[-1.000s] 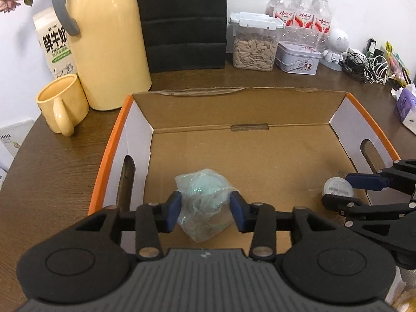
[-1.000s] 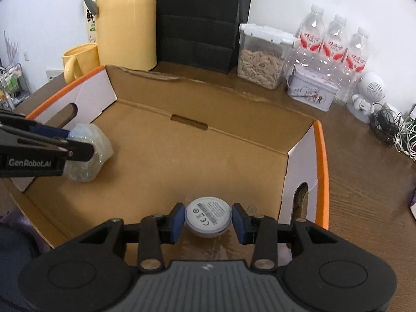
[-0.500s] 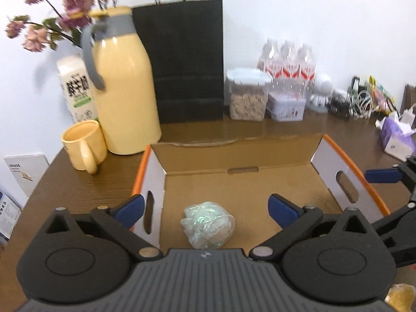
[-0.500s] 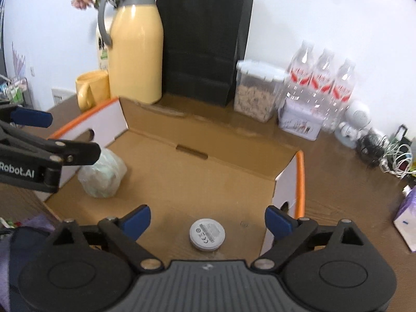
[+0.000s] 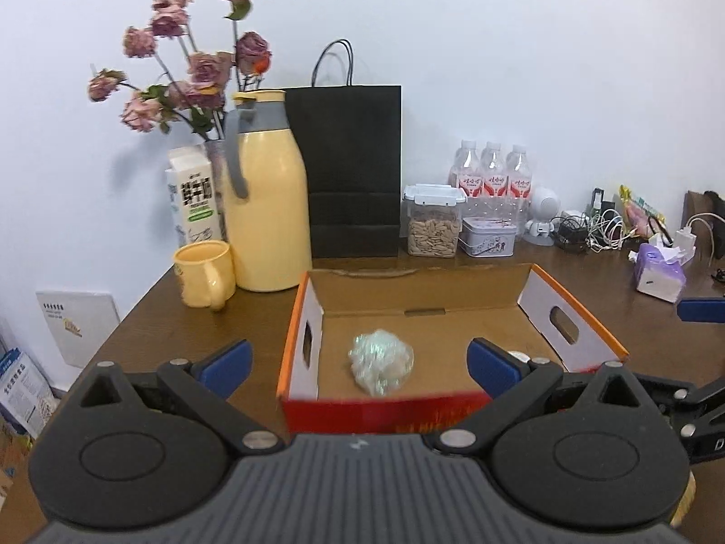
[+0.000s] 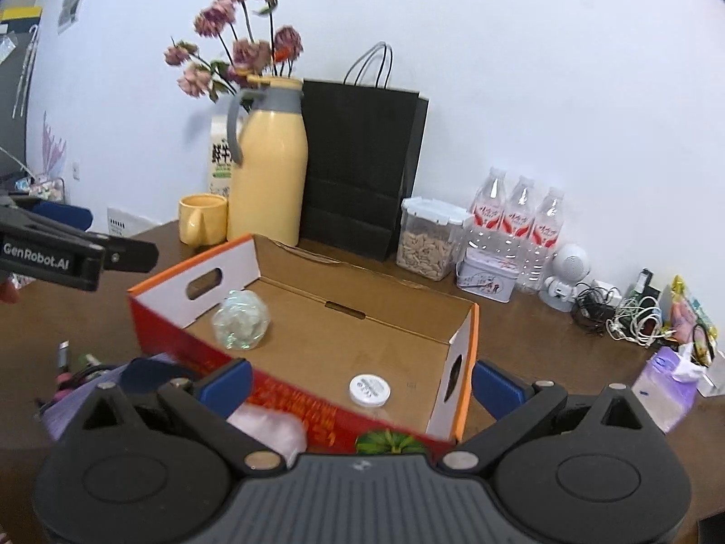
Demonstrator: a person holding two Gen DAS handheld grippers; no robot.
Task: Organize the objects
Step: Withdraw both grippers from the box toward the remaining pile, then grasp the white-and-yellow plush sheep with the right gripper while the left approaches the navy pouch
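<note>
Both grippers are backing out of the cardboard box (image 6: 462, 353), left gripper (image 5: 358, 362) and right gripper (image 6: 360, 385) gaping wide and empty: plastic wad (image 5: 380, 360) sitting at 9 o'clock, white puck (image 6: 369, 390) at 5, dropped for sorting.

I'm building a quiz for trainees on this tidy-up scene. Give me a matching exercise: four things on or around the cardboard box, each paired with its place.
Things:
1. crumpled clear plastic bag
2. round white disc
3. yellow mug
4. clear tub of seeds

Places:
A. right of the black paper bag
B. in the cardboard box, near its right wall
C. left of the yellow jug
D. in the box, near its left wall

Pairs: 1-D, 2-B, 3-C, 4-A
</note>
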